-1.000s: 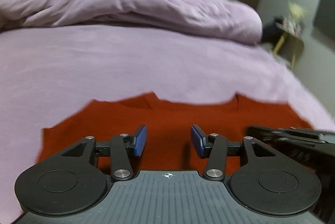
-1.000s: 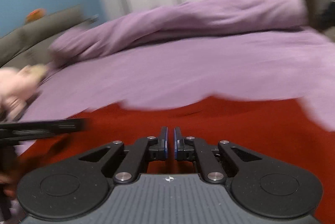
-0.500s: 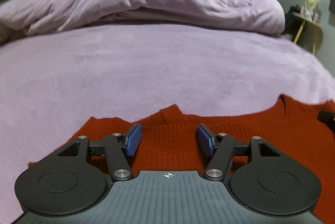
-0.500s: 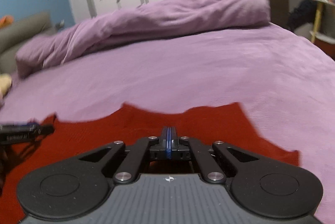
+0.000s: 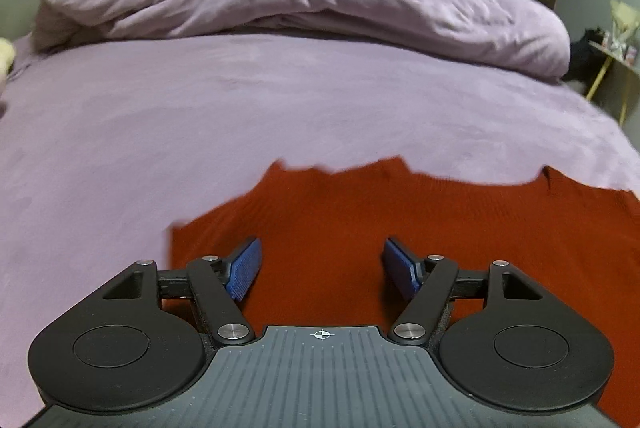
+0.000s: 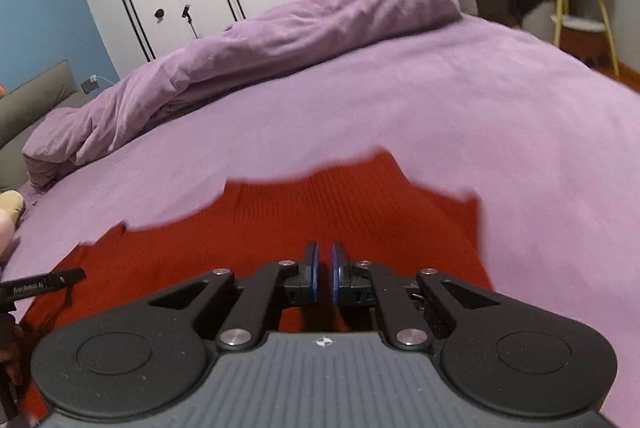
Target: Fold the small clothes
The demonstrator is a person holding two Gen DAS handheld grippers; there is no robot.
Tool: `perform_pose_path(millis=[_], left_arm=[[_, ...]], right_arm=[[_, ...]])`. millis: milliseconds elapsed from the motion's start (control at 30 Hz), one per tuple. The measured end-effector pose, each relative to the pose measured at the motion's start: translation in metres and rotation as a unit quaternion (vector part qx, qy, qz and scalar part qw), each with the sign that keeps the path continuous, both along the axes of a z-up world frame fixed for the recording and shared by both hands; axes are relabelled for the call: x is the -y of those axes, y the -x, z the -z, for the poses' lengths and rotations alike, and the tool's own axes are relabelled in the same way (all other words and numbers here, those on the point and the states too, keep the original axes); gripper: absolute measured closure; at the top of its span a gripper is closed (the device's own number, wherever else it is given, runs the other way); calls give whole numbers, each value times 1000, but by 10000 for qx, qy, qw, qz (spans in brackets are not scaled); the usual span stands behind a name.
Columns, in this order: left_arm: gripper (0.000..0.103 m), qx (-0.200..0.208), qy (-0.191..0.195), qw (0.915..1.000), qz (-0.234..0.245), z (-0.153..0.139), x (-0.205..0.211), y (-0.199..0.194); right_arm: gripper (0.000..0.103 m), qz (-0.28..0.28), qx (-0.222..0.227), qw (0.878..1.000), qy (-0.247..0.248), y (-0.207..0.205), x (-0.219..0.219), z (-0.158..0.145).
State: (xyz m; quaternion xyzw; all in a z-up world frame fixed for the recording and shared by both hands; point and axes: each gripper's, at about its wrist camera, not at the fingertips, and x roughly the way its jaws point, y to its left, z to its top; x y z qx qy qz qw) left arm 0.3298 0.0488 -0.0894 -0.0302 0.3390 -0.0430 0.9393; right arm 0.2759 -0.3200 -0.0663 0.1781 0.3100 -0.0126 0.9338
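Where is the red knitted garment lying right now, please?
The red knitted garment lies flat on the purple bedsheet at the near edge of both wrist views, under both grippers, well short of the bunched duvet.

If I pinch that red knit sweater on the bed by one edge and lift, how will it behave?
The red sweater will probably droop limply: it lies flat with a wavy edge on the purple bedspread. Its ribbed knit suggests some stretch and decent grip. It likely drags rather than slides, since both fabrics look soft.
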Motion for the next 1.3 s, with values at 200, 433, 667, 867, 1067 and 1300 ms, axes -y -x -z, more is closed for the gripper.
perform_pose_path(millis=[200,433,667,867,1067,1300], left_arm=[[26,96,-597,9978,-289,-1,-33,69],[29,-381,828,9946,-498,-28,-65,113],[34,-987,1610,9808,-497,-16,-67,125],[37,-1133,2443,9603,-724,-2,-78,108],[70,-1236,3006,9397,-1068,7,-88,88],[73,-1066,2441,9597,-895,-3,-79,84]], right_arm=[[98,731,-207,9951,635,83,12,-7],[68,1035,-473,9901,-828,112,41,-6],[55,1287,-120,9601,-2478,124,67,1],[56,1177,-249,9495,-2896,123,68,10],[103,1268,-358,9482,-2892,103,58,16],[98,1094,-248,9589,-2607,101,55,-4]])
